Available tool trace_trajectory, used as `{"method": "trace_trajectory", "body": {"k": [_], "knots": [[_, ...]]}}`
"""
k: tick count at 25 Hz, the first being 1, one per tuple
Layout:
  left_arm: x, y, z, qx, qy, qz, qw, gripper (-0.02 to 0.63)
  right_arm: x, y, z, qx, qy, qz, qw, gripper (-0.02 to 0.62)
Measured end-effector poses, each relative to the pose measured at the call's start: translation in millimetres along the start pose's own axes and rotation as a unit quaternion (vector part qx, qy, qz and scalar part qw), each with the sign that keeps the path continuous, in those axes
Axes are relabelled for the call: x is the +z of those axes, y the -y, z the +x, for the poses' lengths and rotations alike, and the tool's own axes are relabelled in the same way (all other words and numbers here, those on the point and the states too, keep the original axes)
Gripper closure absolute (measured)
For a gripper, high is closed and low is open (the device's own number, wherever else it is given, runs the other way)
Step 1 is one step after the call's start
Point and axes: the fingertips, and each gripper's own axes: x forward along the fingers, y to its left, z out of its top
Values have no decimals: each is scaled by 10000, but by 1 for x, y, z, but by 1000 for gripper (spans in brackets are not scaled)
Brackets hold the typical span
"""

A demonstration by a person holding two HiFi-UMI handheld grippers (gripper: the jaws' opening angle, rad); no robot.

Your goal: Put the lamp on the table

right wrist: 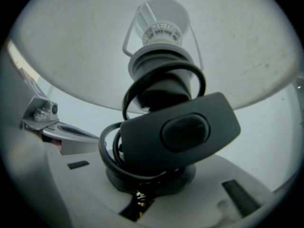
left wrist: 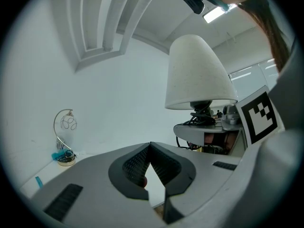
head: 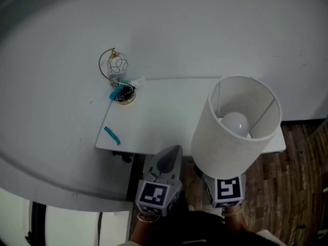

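Lamp (head: pixel 233 132) hangs upright in the right gripper (right wrist: pixel 142 198), whose jaws are clenched on its dark foot, low beneath the shade (head: pixel 220 142). It is over the near right edge of the table (head: pixel 164 117) and not yet set down. Its long axis runs vertical, shade up. The free tabletop lies ahead of the fingers and, as I judge it, a little below the foot. The coming move therefore looks like a short carry forward and a straight lowering, with no tilt needed. The right hand bears the lamp alone. The left gripper (left wrist: pixel 150 151) is just to its left at the table's near edge, its ribbed black pads (left wrist: pixel 134 163) pressed tip to tip with nothing between them.

The shade is a tapered drum, matte white and faintly grainy like fabric, on thin wire spokes, with a round frosted bulb (head: pixel 234 123) inside. The stem (right wrist: pixel 159 77) is black and smooth. A glossy black cord (right wrist: pixel 110 151) is wound round it in loops, and a flat oval switch (right wrist: pixel 183 132) lies against it. The table is flat, white and matte. A thin gold wire ornament (head: pixel 115 68) stands at its far left corner, and a teal strip (head: pixel 112 135) lies near its left edge.
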Motion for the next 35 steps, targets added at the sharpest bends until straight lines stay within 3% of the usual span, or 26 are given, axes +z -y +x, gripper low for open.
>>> {"method": "trace_trajectory", "body": {"k": [3,7,11,25,31,35], "knots": [[0,-5,5,25,-19,-25,10000,612,-4,-1,4,73,-208,-127,9997,572],[2,-9,13,1,-21,-28,10000,612,1,-1,12,88,-19,-65,9999,572],[4,-13,21,-26,-8,-33,10000,612,-4,3,17,105,-252,-155,9995,572],[0,-34,51,-106,-82,-90,9999,612,-16,20,51,-53,-332,-138,9993,572],[-2,-41,67,-168,-73,-56,9998,612,-11,31,72,-178,144,75,9997,572],[-2,-46,76,-180,-90,-77,9998,612,-14,38,80,-240,6,134,9996,572]]}}
